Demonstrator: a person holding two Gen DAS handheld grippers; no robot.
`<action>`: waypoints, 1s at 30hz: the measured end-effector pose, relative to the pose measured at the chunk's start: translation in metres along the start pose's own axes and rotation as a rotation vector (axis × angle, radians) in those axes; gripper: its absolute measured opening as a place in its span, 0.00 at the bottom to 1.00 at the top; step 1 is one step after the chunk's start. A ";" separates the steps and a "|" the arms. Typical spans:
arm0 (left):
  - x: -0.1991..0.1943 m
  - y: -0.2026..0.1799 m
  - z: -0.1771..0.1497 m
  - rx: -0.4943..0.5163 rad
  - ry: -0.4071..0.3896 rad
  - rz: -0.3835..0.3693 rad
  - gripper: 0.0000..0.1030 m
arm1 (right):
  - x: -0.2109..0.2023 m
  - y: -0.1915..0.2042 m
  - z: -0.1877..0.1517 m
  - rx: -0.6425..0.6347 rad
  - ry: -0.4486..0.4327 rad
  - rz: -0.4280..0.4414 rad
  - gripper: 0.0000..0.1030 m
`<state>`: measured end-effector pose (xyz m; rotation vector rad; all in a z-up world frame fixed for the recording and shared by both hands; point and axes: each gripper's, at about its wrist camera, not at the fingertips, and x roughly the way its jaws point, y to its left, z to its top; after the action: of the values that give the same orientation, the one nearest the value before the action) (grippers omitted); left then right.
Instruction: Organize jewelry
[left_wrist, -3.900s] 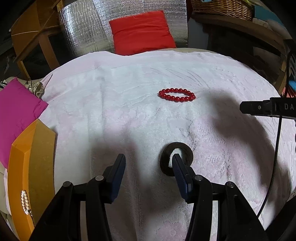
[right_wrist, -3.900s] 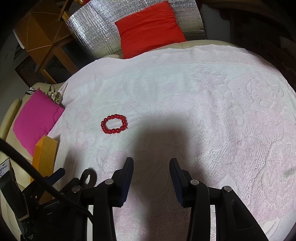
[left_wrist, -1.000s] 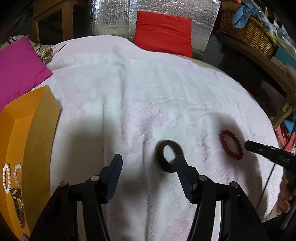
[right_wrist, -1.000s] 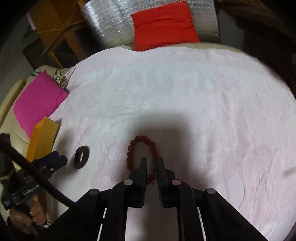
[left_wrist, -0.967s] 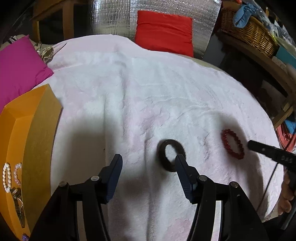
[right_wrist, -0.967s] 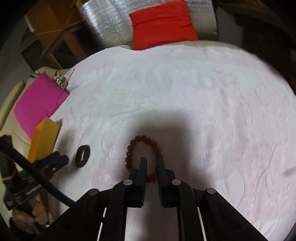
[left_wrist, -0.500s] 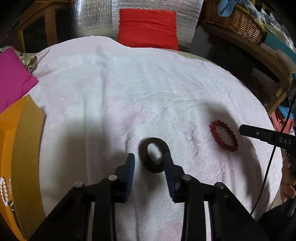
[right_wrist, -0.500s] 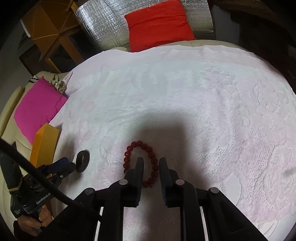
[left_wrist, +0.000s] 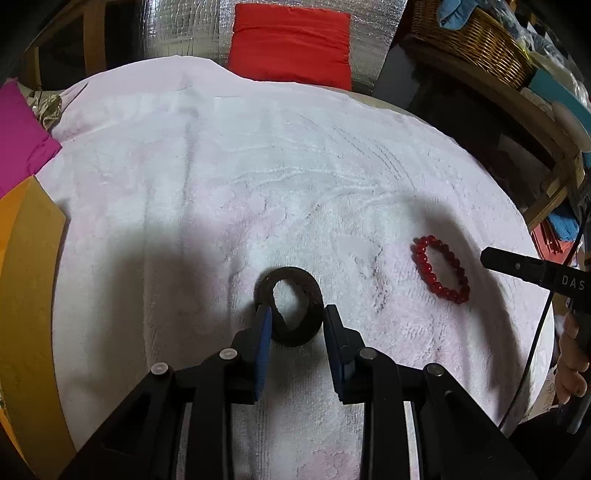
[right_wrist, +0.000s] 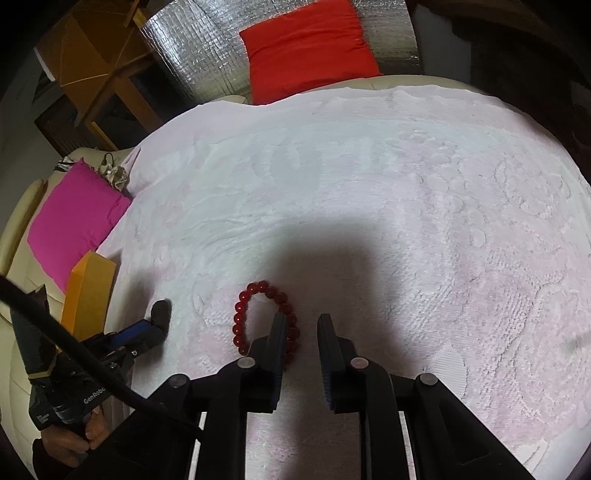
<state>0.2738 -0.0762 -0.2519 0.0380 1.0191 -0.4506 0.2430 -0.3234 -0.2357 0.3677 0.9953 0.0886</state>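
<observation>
A dark ring-shaped bangle (left_wrist: 291, 295) lies on the pale pink towel (left_wrist: 258, 177). My left gripper (left_wrist: 297, 317) is narrowly open, its jaws on either side of the bangle's near part, not clamped. A red bead bracelet (left_wrist: 441, 269) lies to the right; it also shows in the right wrist view (right_wrist: 255, 314). My right gripper (right_wrist: 301, 325) is narrowly open just right of the bracelet, its left finger (right_wrist: 277, 332) over the bracelet's right edge. The bangle (right_wrist: 160, 312) shows edge-on by the left gripper's tips in that view.
An orange jewelry box (left_wrist: 26, 288) stands at the towel's left edge, also in the right wrist view (right_wrist: 86, 295). A magenta cushion (right_wrist: 74, 221) and a red cushion (left_wrist: 291, 44) lie beyond. A wicker basket (left_wrist: 469, 40) sits on a shelf at far right.
My left gripper has narrowed and moved forward around the bangle. My right gripper, nearly shut a second ago, has opened a little and sits right of the bracelet.
</observation>
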 end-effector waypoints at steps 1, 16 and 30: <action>0.000 -0.001 0.000 0.001 0.001 -0.001 0.28 | 0.000 0.000 0.000 0.000 0.001 0.001 0.18; -0.010 0.009 0.003 -0.025 -0.028 -0.021 0.29 | 0.003 0.000 0.001 0.012 0.004 0.004 0.18; 0.001 0.003 0.001 0.003 0.016 -0.045 0.28 | 0.004 -0.001 -0.001 0.006 0.010 0.003 0.18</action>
<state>0.2764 -0.0746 -0.2527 0.0213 1.0363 -0.4929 0.2444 -0.3232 -0.2391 0.3742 1.0051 0.0906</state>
